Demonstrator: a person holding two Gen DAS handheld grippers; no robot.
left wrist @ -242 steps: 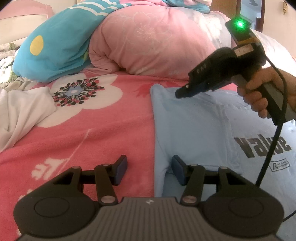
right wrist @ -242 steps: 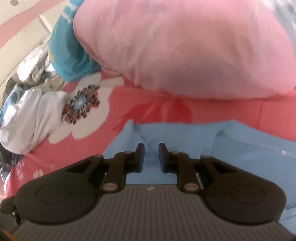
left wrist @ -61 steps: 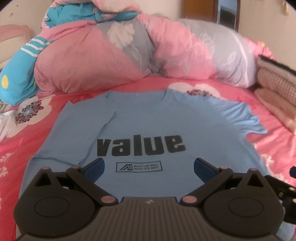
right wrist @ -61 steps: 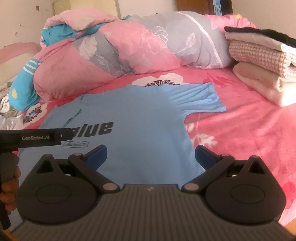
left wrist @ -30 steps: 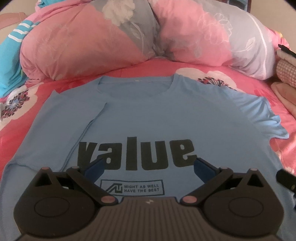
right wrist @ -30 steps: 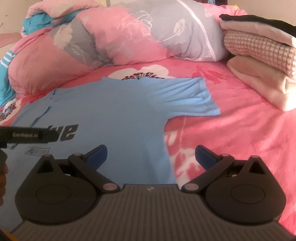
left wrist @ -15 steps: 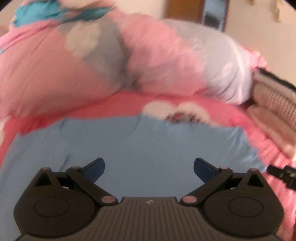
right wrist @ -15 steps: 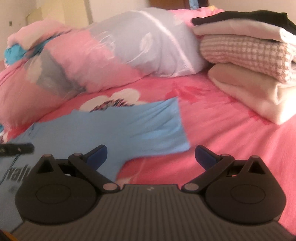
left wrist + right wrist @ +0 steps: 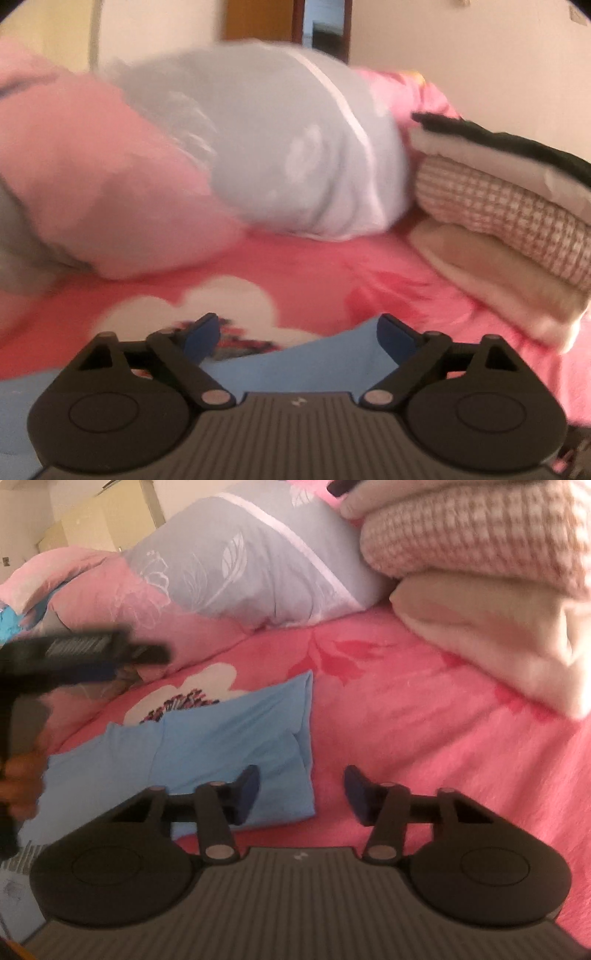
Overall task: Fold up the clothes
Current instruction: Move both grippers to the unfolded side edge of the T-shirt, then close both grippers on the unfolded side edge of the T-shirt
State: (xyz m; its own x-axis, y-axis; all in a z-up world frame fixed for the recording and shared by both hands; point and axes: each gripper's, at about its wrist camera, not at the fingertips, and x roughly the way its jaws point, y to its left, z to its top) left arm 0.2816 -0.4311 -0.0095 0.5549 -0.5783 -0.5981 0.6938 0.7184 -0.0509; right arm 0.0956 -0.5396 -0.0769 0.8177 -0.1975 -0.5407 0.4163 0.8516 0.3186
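I am holding my right gripper point(image 9: 302, 794) low over the bed, and its jaws have just been closing; they are standing partly apart, with the outer hem of the light blue cotton T-shirt point(image 9: 207, 753) lying in the gap. The left blue pad point(image 9: 246, 794) is sitting over the sleeve cloth and the right one over the pink floral bedsheet point(image 9: 424, 720); I cannot tell whether either pad is touching fabric. The shirt is lying flat on the sheet, its short sleeve spreading toward the upper right in my right wrist view.

My left gripper point(image 9: 296, 338) is hovering above the same sleeve, which is showing as a blue point of cloth between and below its fingers. Its jaws have just been narrowing slightly and are standing wide apart, pressing on nothing. In the right wrist view this gripper is appearing as a blurred black bar at the left edge, carried by my left hand point(image 9: 22, 779).

Behind the shirt, a bunched pink and grey-blue floral quilt point(image 9: 236, 565) is lying across the bed. To the right, a stack of folded textiles point(image 9: 491, 602) is resting on the sheet: a cream layer at the bottom, a pink checked one above it, then white and black layers on top. The left wrist view is heavily blurred
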